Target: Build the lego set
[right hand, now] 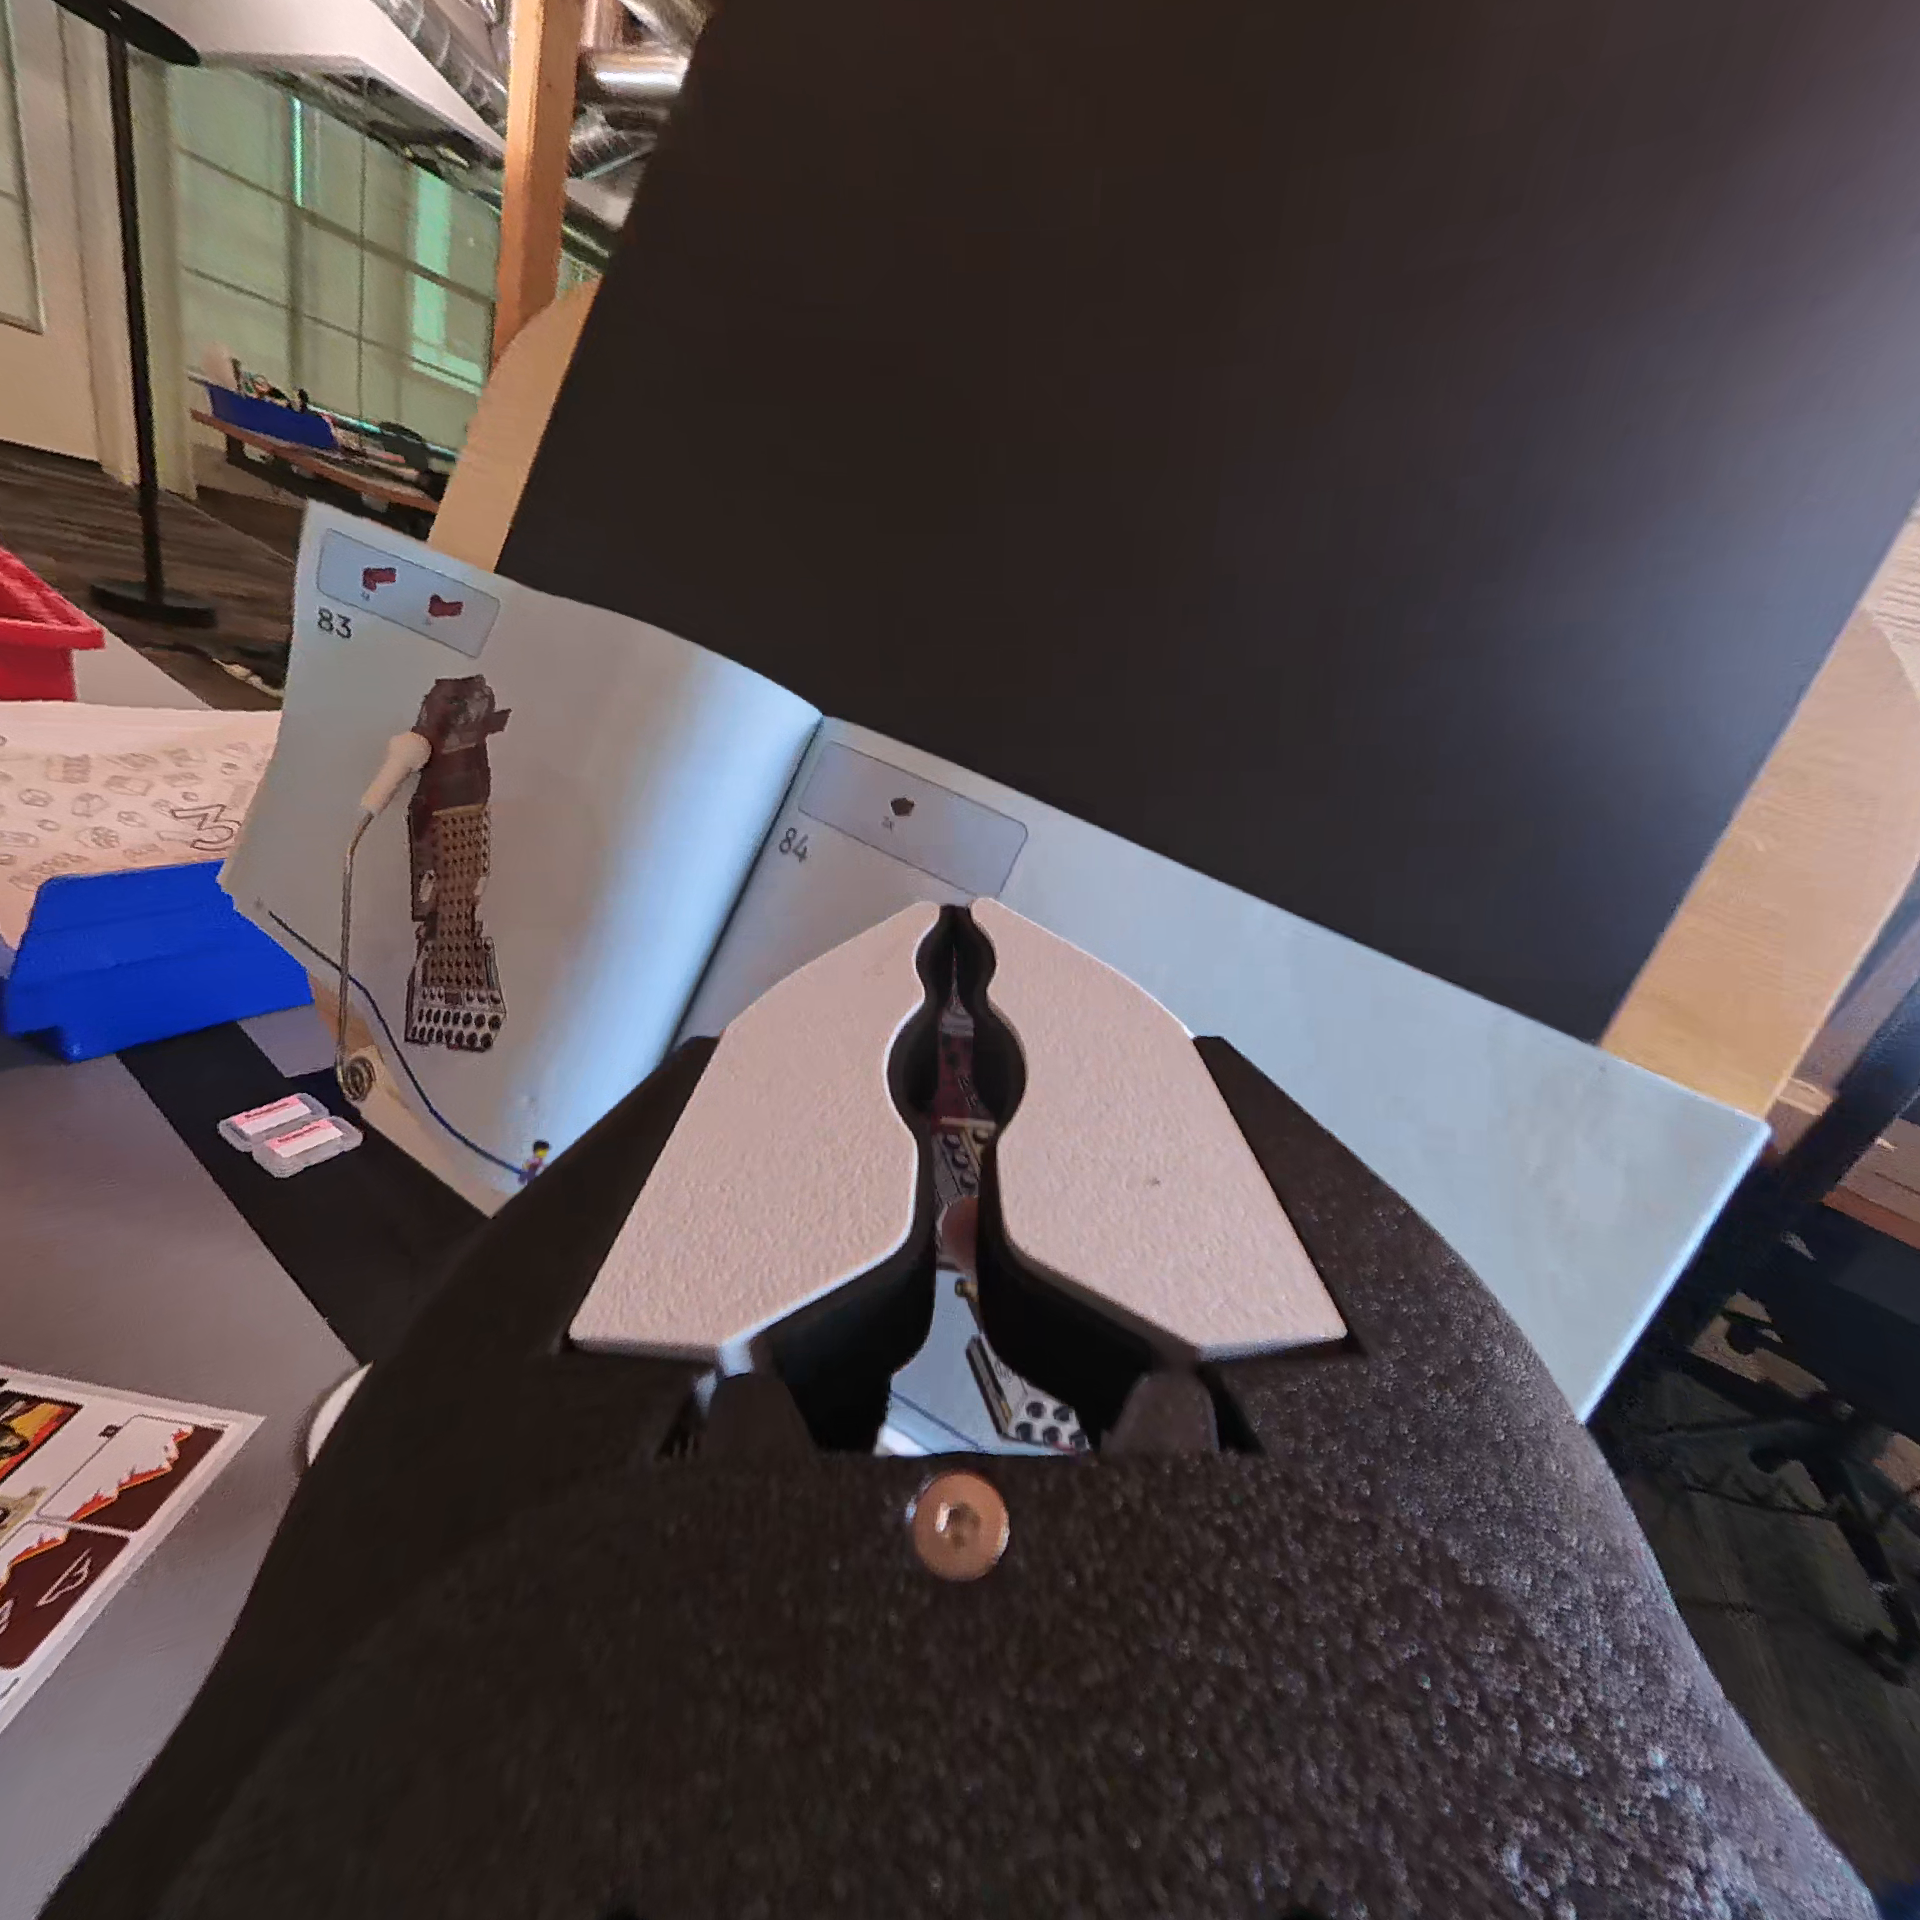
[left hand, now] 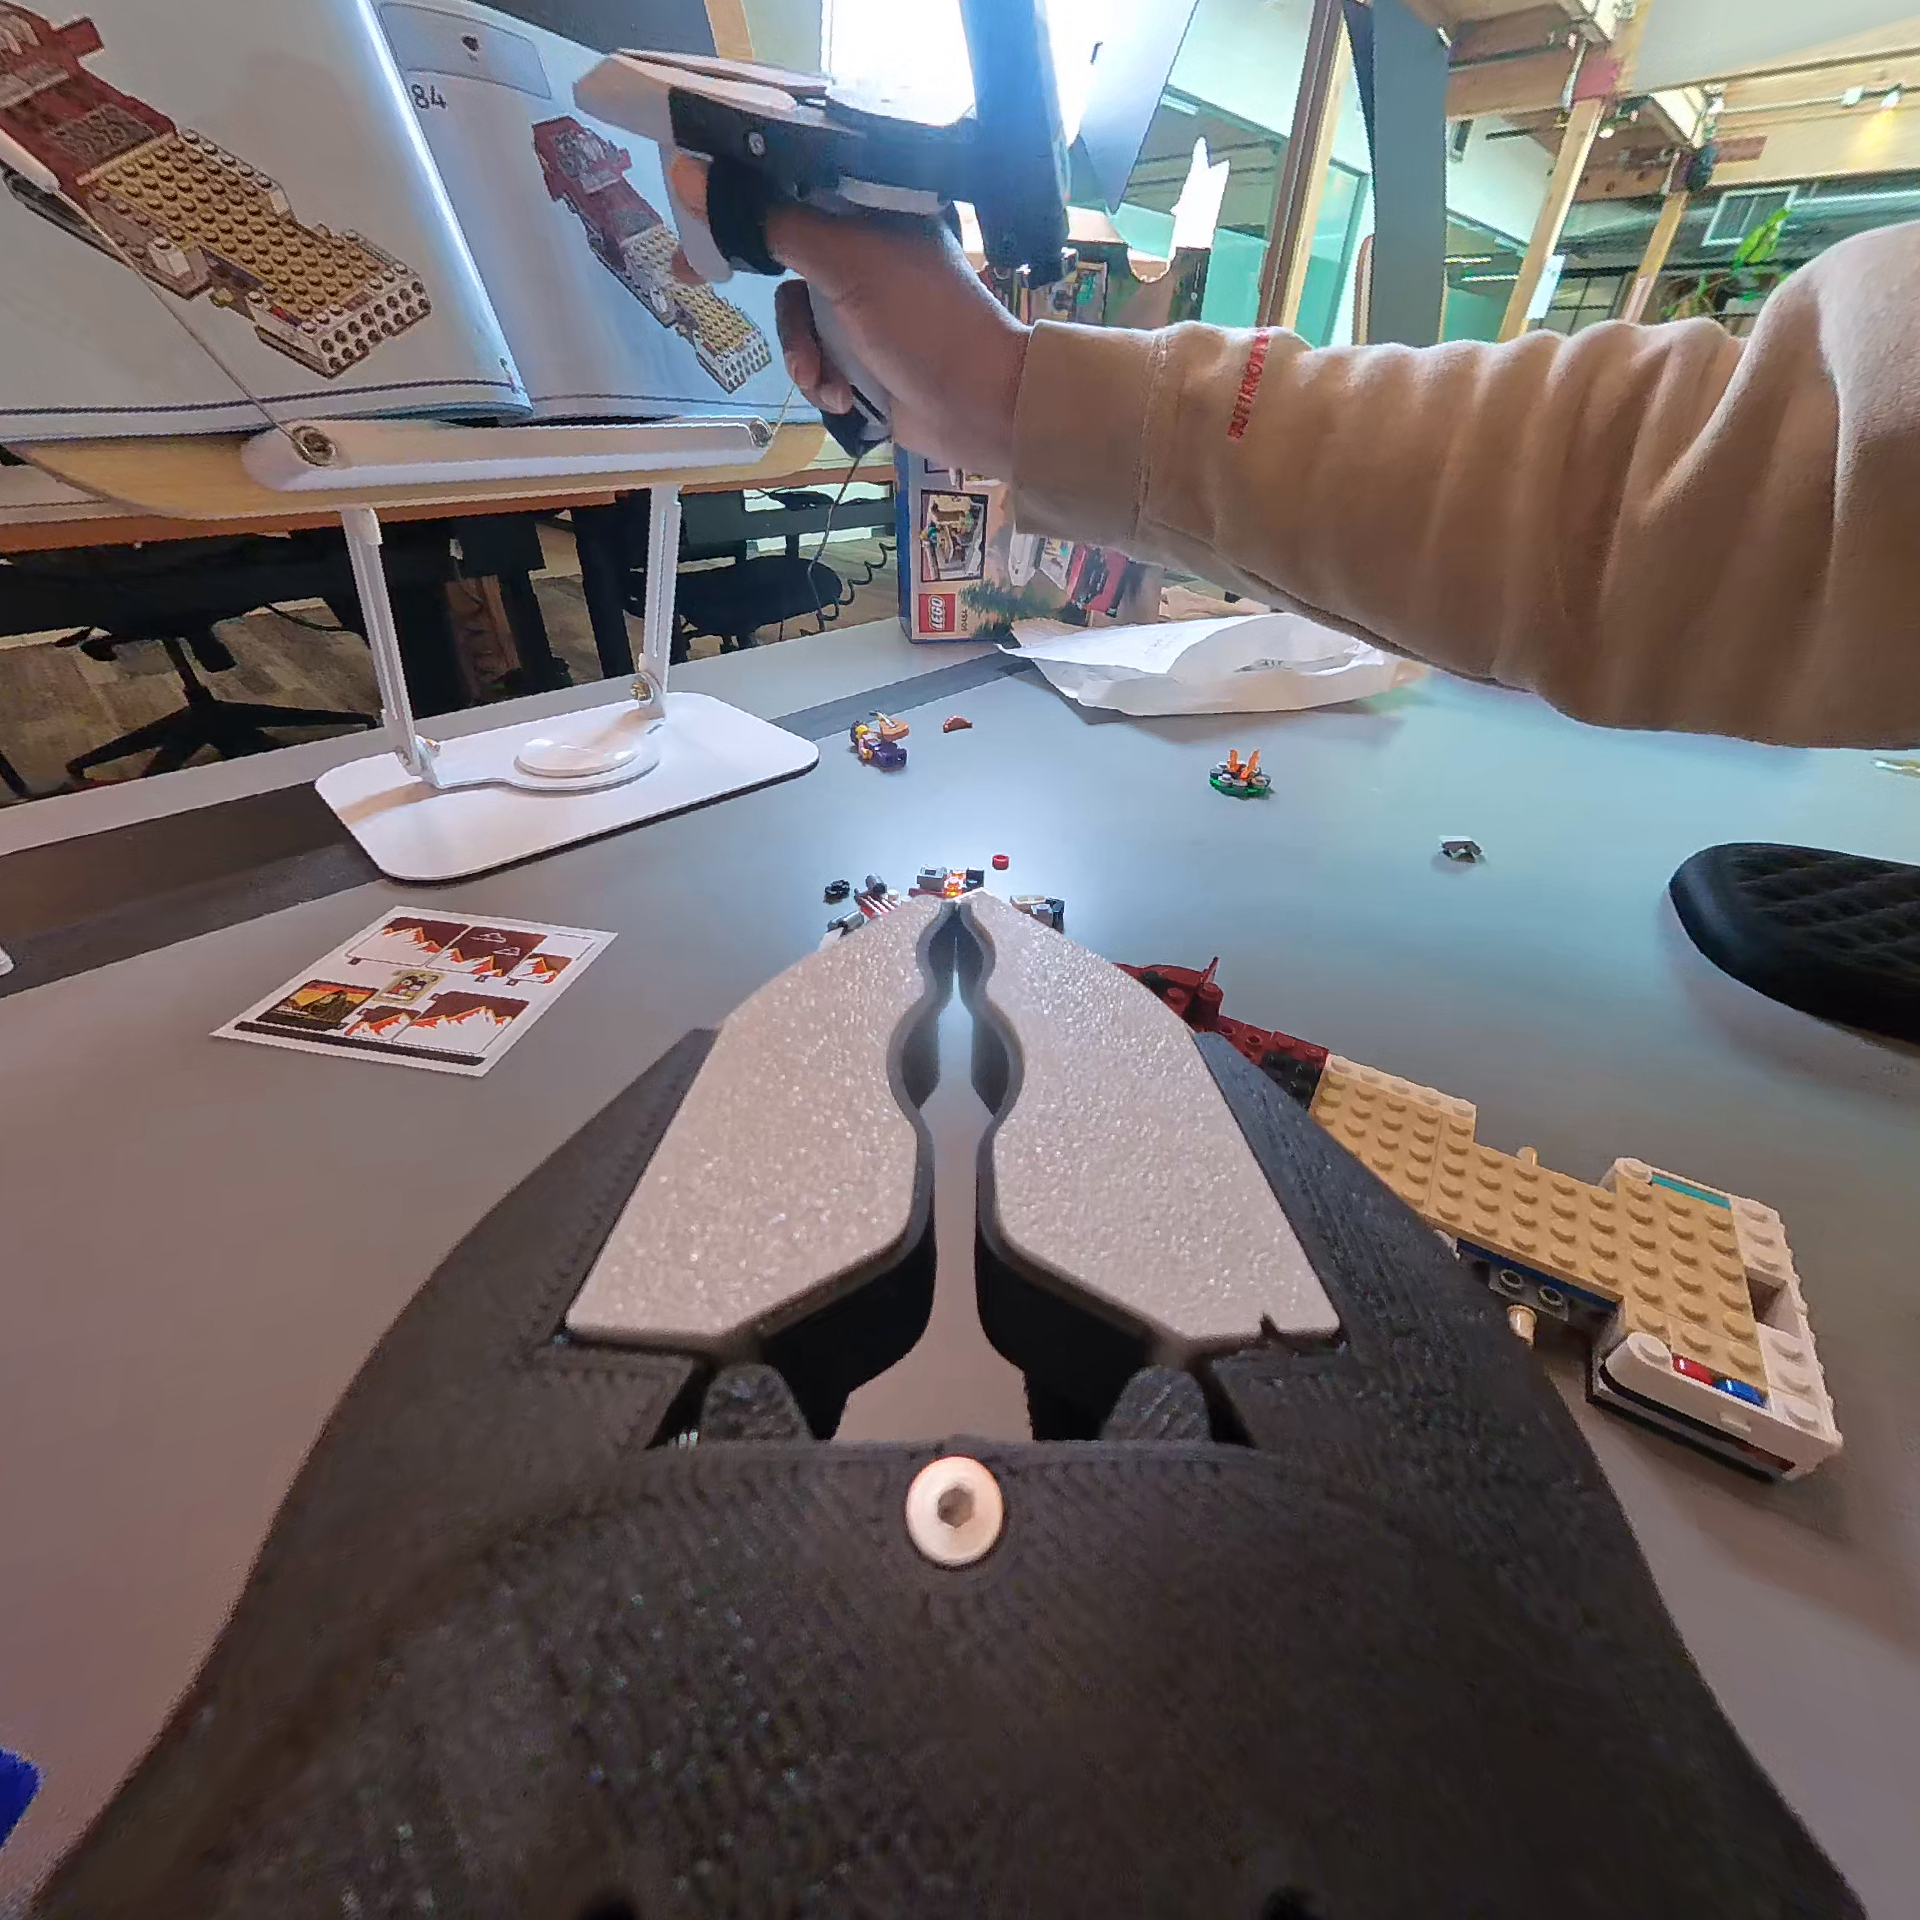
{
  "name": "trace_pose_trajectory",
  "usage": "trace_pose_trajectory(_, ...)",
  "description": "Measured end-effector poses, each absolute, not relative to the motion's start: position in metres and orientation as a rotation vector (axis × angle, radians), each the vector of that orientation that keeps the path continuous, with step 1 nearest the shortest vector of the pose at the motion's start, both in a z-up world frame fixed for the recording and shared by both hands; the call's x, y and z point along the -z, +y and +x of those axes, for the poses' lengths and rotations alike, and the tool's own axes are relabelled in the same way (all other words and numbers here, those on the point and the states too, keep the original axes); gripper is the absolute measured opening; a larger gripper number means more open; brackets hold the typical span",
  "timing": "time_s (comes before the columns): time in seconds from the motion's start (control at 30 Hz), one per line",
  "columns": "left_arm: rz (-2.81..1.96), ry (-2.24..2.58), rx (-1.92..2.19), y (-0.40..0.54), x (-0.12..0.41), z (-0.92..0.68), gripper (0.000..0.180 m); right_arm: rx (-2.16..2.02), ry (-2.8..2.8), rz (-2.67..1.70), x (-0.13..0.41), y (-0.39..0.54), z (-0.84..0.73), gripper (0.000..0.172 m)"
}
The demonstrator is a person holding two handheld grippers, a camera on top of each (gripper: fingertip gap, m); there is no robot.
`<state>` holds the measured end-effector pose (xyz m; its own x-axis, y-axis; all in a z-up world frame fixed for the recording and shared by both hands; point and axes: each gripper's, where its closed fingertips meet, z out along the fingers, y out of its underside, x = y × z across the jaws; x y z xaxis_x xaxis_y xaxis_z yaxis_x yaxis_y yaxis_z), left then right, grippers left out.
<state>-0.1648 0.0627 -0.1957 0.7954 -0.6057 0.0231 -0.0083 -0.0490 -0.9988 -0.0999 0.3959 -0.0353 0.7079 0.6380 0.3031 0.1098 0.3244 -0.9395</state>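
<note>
My left gripper (left hand: pixel 954 906) is shut and hovers low over the grey table (left hand: pixel 1299 914). Its tips are just short of a heap of small loose bricks (left hand: pixel 935 883). A tan-plated brick model (left hand: pixel 1538 1236) with a dark red part (left hand: pixel 1195 987) lies to its right. My right gripper (right hand: pixel 961 911) is shut and points at the right page of an open instruction booklet (right hand: pixel 623 883). In the left wrist view a hand holds the right gripper (left hand: pixel 597 88) high up at the booklet (left hand: pixel 260 208), with a beige sleeve (left hand: pixel 1455 499) across the table.
The booklet rests on a white stand (left hand: pixel 561 779). A sticker sheet (left hand: pixel 416 987) lies at the left. A minifigure (left hand: pixel 881 743), a green round piece (left hand: pixel 1240 774), a white bag (left hand: pixel 1216 665) and a box (left hand: pixel 956 561) lie farther back. Blue bins (right hand: pixel 145 956) stand left of the booklet. Spacing between my two grippers at the tips: around 40 centimetres.
</note>
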Motion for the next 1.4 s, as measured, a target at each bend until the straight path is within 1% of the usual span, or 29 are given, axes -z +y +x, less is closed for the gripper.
trace_pose_trajectory(0.3,-1.587,0.539,0.507,0.064,0.203,-0.159,0.0,-0.388,-0.754,-1.255,0.062,0.392,-0.086,0.0)
trace_pose_trajectory(1.03,-1.634,0.542,0.525,0.067,0.212,-0.157,0.0,-0.388,-0.771,-1.243,0.062,0.395,-0.101,0.0)
trace_pose_trajectory(1.4,-1.632,0.554,0.523,0.067,0.212,-0.155,0.0,-0.356,-0.705,-1.253,0.054,0.409,-0.077,0.0)
